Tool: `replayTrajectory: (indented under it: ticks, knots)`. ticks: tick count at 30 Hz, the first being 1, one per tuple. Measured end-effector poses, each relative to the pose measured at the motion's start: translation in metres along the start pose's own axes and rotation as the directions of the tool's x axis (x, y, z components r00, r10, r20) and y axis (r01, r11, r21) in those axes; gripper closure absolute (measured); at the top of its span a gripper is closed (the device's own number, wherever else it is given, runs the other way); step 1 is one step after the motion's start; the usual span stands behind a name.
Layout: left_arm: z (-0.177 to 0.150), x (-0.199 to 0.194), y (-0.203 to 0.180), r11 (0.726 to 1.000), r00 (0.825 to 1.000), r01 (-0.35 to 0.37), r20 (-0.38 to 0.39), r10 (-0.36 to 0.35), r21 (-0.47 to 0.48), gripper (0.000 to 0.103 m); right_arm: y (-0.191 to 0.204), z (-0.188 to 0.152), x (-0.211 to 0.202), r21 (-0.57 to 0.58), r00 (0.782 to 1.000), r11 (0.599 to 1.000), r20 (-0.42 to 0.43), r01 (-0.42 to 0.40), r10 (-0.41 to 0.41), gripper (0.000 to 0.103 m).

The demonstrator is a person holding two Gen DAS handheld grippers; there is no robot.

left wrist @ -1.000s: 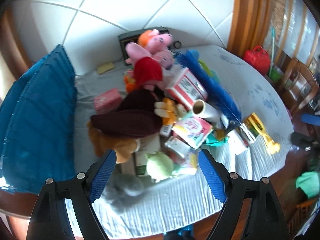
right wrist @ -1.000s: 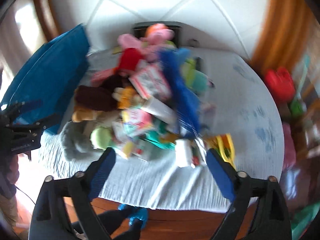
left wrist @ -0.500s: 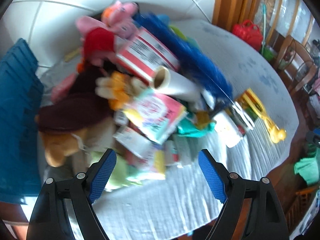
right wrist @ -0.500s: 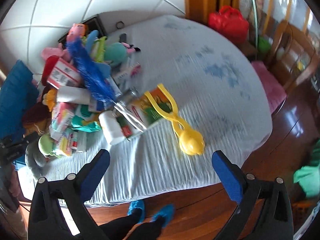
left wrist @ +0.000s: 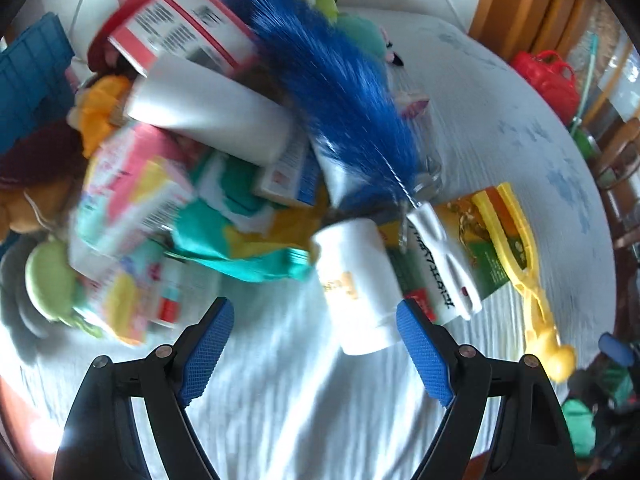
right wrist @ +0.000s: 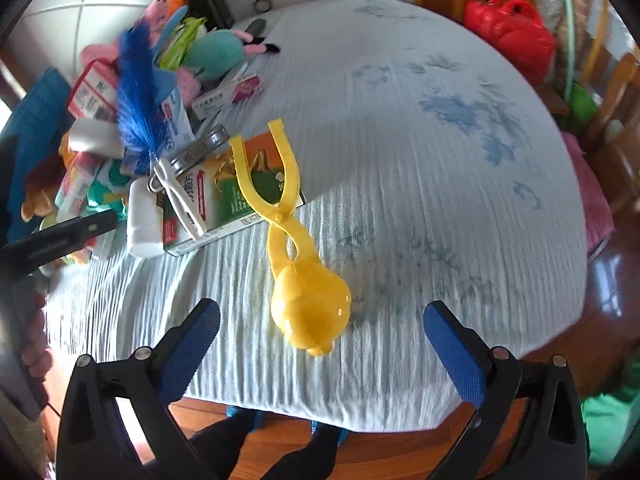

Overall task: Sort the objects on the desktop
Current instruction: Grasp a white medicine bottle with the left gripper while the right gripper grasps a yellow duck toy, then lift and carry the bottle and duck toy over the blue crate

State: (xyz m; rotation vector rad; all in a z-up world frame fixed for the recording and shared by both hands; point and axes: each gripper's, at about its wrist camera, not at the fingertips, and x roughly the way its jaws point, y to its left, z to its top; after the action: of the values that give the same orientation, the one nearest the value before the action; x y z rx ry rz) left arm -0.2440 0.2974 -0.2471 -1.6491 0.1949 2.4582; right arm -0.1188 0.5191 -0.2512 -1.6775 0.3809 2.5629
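Note:
A heap of toys, boxes and packets lies on a table with a pale blue cloth (right wrist: 400, 128). My left gripper (left wrist: 316, 344) is open and empty, just in front of a small white bottle (left wrist: 360, 292) lying at the heap's near edge. A blue feather duster (left wrist: 340, 92) and a white roll (left wrist: 208, 116) lie above it. My right gripper (right wrist: 320, 344) is open and empty, its fingers on either side of the ball end of a yellow plastic clamp toy (right wrist: 304, 300), which rests partly on a green and orange box (right wrist: 224, 196).
Plush toys (right wrist: 212, 56) sit at the heap's far side. A blue crate (left wrist: 28, 80) stands at the left. A red bag (right wrist: 512, 32) and wooden chairs (right wrist: 612, 120) stand beyond the table's right edge. The left gripper's arm (right wrist: 60, 236) shows in the right wrist view.
Both grippers have moved closer to the table. The left one now faces the white bottle; the right one has come down around the yellow toy's ball end.

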Motion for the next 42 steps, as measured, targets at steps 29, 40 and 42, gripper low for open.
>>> replayTrajectory:
  ticks: [29, 40, 42]
  knots:
    - [-0.029, 0.030, -0.011, 0.999, 1.000, 0.017, 0.000, -0.017, 0.035, 0.057, 0.014, -0.001, 0.053, -0.197, 0.998, 0.980, -0.038, 0.040, -0.048, 0.048]
    - [-0.035, -0.040, -0.002, 0.996, 0.990, 0.024, 0.137, -0.035, 0.083, 0.057, 0.018, 0.015, 0.010, -0.163, 0.998, 0.987, 0.056, 0.004, 0.005, 0.048]
    - [-0.031, -0.054, -0.002, 0.996, 0.986, 0.019, 0.164, -0.033, 0.089, 0.057, 0.019, 0.024, -0.008, -0.165, 0.995, 0.986, 0.098, 0.003, 0.013, 0.048]
